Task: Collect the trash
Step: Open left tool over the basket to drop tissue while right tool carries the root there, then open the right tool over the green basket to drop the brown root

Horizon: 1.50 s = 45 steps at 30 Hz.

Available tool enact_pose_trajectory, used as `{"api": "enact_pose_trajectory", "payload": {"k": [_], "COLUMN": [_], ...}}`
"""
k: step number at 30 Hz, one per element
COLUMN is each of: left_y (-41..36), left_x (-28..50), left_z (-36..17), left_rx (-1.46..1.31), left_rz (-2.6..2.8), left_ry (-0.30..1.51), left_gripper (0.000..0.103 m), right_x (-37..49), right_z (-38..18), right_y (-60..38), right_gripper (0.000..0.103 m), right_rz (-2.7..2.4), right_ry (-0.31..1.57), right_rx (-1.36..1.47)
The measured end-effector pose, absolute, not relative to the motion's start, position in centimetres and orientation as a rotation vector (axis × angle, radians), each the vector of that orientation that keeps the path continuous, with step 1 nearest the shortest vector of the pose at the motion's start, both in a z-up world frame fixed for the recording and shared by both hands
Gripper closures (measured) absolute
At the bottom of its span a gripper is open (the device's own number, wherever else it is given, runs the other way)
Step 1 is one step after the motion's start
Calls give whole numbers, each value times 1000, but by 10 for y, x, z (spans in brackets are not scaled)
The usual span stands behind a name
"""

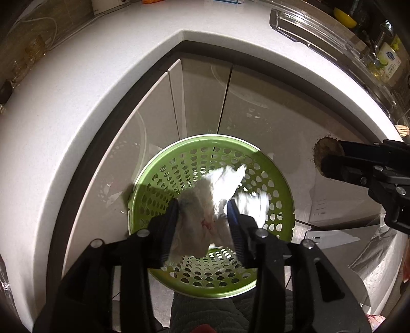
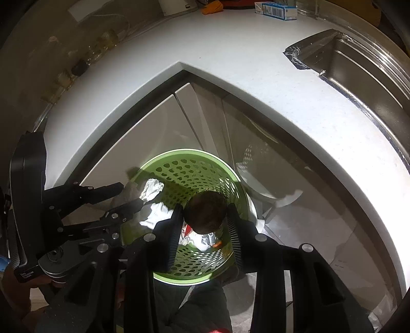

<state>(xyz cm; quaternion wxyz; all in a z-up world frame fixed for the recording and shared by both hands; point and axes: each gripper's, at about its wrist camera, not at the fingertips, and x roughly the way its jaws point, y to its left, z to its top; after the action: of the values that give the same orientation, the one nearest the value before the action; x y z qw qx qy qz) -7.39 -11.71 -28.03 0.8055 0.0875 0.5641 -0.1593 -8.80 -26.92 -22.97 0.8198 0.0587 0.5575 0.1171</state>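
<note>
Left wrist view
- Landmark: green perforated basket (image 1: pixel 269 184), standing on the floor in the inner corner of the white counter (image 1: pixel 77 102), against the cupboard doors (image 1: pixel 202 97).
- Left gripper (image 1: pixel 202 228): directly above the basket, pointing down into it.
- Left jaws: part-way apart, with a crumpled white tissue (image 1: pixel 205 205) between the fingers; the tissue looks loose, and I cannot tell whether the pads press on it.
- Tissue: hangs over the basket opening; its upper end is brightly lit, with a faint pink stain low down.
- Right gripper (image 1: pixel 330 164): comes in from the right of the basket, above its rim level.
- Right jaws: set on a round brown object (image 1: pixel 325 153), dark and rough on its face.
- Sink (image 1: pixel 307 28): far right of the basket, up on the counter.

Right wrist view
- Right gripper (image 2: pixel 205 217): above the basket (image 2: pixel 179 164), pointing down.
- Right jaws: narrow, holding the round brown object (image 2: pixel 205 210) between the ribbed fingers (image 2: pixel 176 230).
- Basket contents: crumpled foil and white paper (image 2: pixel 202 240), with a small orange bit beside them.
- Left gripper (image 2: pixel 133 194): at the basket's left rim, the tissue (image 2: pixel 151 189) at its tips.
- Carton (image 2: pixel 276 10): beyond the basket, at the back of the counter (image 2: pixel 230 64).
- Sink (image 2: pixel 358 64): right of the basket, set into the counter.
</note>
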Motion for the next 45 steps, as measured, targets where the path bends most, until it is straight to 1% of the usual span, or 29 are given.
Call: {"api": "enact_pose_trajectory", "payload": {"k": [2,6,9,16,19,20,22,23,28,35,36,37,41,43,44,45], "left_y": [-116,-113,-111,-101,-99,-98,-97,-97,-96,-101,-101,-101,-103,-104,-105,-106], "left_x": [-74,-75,-73,-66,-65,-64,-64,-64,-64,-62,-62,-61,-58,-56,-54,-52], "left_z": [-279,-276,-274,-269,-269,-269,-268,-268,-268,-264,-263,-263,-257,-253,-249,-245], "left_rx": [190,205,201,189,186,186,185,184,185,195,196,197,201,201,199,197], "left_rz": [-343,-329,-315,-285,-276,-274,-270,-269,-268,-278,-280,-281,-288,-297,-305,-311], "left_ry": [1205,1193,1193,1185,1186,1186,1186,1187,1187,1177,1176,1175,1168,1162,1155,1148], "left_gripper": [56,48,46,45,45,45,45,45,45,44,44,44,44,44,44,38], "right_x": [-87,-84,-83,-81,-80,-80,-80,-79,-77,-75,-74,-74,-72,-70,-69,-68], "right_z": [-231,-232,-233,-236,-237,-238,-236,-235,-231,-226,-224,-223,-214,-208,-205,-200], "right_y": [-268,-265,-263,-257,-253,-252,-250,-250,-252,-256,-255,-256,-258,-262,-262,-264], "right_gripper": [67,67,67,67,65,56,44,41,35,34,32,29,26,23,20,19], "right_rz": [253,263,271,291,311,316,317,313,301,286,283,281,270,262,255,250], "right_ry": [1190,1192,1195,1207,1217,1218,1216,1211,1199,1186,1183,1180,1163,1151,1142,1132], "right_rx": [122,119,115,100,91,91,94,90,95,111,113,114,125,132,135,139]}}
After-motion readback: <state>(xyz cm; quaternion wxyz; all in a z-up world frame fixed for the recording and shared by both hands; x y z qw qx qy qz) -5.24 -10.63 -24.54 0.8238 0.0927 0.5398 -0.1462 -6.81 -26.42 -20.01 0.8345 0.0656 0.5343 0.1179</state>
